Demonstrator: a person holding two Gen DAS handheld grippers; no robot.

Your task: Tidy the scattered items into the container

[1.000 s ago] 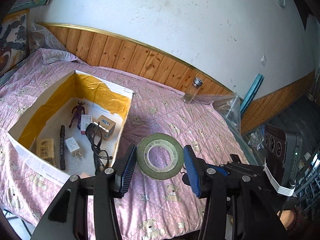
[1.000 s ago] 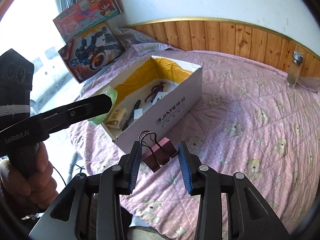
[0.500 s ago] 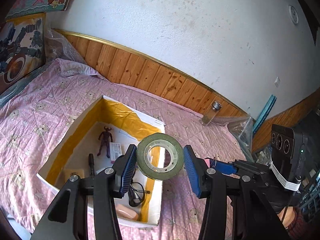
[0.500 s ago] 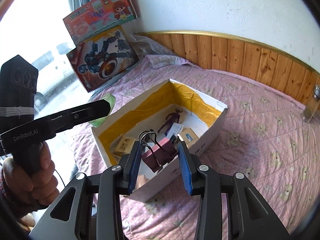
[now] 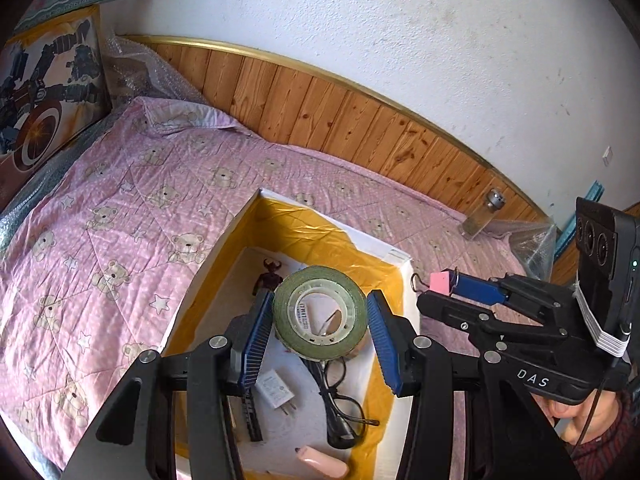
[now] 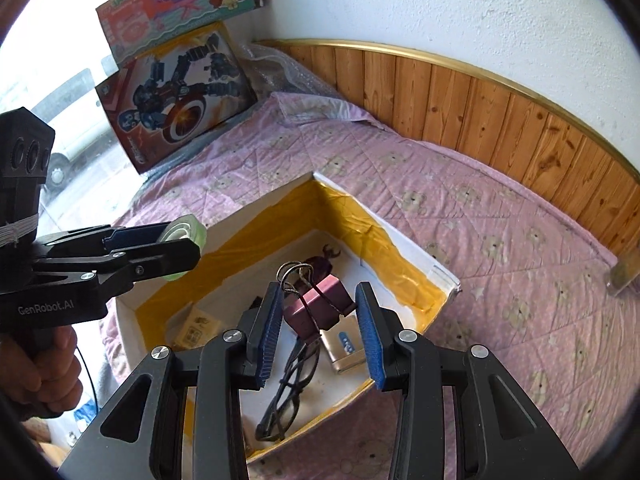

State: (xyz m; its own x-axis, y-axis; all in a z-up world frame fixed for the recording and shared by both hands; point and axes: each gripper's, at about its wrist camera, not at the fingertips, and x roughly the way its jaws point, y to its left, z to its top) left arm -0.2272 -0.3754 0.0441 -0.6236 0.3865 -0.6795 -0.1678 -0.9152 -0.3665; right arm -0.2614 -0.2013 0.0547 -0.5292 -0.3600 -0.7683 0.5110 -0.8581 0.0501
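Green tape roll sits clamped between the blue pads of the left gripper, held in the air over the open white cardboard box with yellow-taped inner walls that rests on the pink bear-print bed. Over the same box, the right gripper is closed on a maroon binder clip, its wire handles pointing up. Inside the box lie a black cable, a white charger plug, a small dark figurine and a pair of glasses.
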